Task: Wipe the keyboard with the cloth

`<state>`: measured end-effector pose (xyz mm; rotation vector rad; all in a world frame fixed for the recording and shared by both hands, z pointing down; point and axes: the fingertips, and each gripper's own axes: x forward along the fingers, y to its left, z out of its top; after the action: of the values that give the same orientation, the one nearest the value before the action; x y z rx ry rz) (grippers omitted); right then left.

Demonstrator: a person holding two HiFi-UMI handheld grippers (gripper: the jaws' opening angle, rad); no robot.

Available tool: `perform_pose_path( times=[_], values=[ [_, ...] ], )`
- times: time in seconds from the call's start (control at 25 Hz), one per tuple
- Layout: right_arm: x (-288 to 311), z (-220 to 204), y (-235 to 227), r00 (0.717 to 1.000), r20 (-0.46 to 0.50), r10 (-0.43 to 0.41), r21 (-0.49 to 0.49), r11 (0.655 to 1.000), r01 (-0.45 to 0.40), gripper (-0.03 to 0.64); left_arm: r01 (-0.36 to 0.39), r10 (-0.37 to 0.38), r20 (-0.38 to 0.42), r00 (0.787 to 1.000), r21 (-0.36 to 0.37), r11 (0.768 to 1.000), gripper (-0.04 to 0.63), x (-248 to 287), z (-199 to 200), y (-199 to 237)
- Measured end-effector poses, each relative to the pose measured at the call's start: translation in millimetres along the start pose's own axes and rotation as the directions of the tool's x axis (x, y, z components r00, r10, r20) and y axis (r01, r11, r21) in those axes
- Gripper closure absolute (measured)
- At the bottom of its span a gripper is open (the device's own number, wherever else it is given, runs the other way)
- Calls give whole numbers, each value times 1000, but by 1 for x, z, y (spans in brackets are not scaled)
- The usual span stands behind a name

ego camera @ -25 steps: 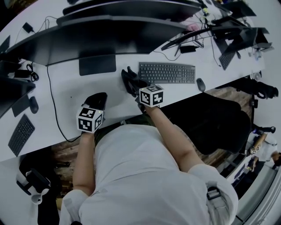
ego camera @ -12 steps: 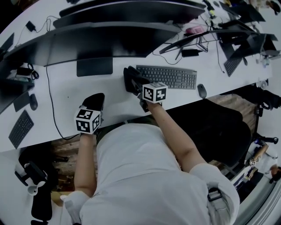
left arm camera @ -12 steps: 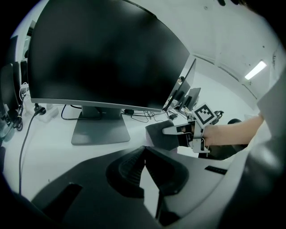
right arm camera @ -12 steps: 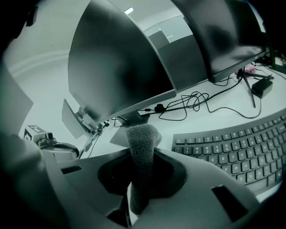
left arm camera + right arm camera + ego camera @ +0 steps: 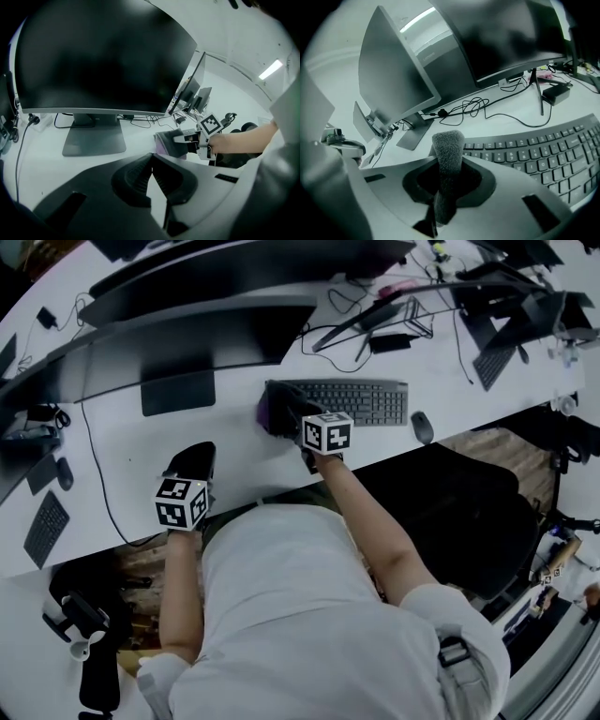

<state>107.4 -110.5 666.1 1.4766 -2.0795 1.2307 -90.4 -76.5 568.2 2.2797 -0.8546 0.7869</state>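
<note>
The grey keyboard [image 5: 354,401] lies on the white desk [image 5: 122,442], below the monitors. A dark fuzzy cloth [image 5: 278,412] hangs over its left end, and my right gripper [image 5: 293,418] is shut on it. In the right gripper view the cloth [image 5: 447,150] stands pinched upright between the jaws, with the keyboard [image 5: 539,153] just beyond and to the right. My left gripper [image 5: 195,457] rests on the desk to the left, apart from the keyboard. In the left gripper view its jaws [image 5: 151,169] meet with nothing between them, and the cloth [image 5: 166,143] shows ahead.
A monitor stand [image 5: 176,392] sits behind my left gripper, under wide dark monitors [image 5: 197,320]. A mouse [image 5: 421,427] lies right of the keyboard. Cables [image 5: 464,108] trail behind it. A black chair [image 5: 455,512] stands at the desk's near edge. A second keyboard [image 5: 44,527] lies far left.
My right gripper has carried the cloth from the desk left of the keyboard onto the keyboard's left end. My left gripper has stayed in place on the desk.
</note>
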Motion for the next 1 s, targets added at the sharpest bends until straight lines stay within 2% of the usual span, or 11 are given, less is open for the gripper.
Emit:
perform_pose_path(
  times=[0.36,1.0],
  values=[
    [-32,-2,-69,994,9,-110,38,993,109,555,48,-47,-25,999,43,998,594,29,14,-26],
    [-91,-2,-159,972,52,-231,59,972,228,554,116,-108,-74,991,115,987,594,66,29,-58]
  ],
)
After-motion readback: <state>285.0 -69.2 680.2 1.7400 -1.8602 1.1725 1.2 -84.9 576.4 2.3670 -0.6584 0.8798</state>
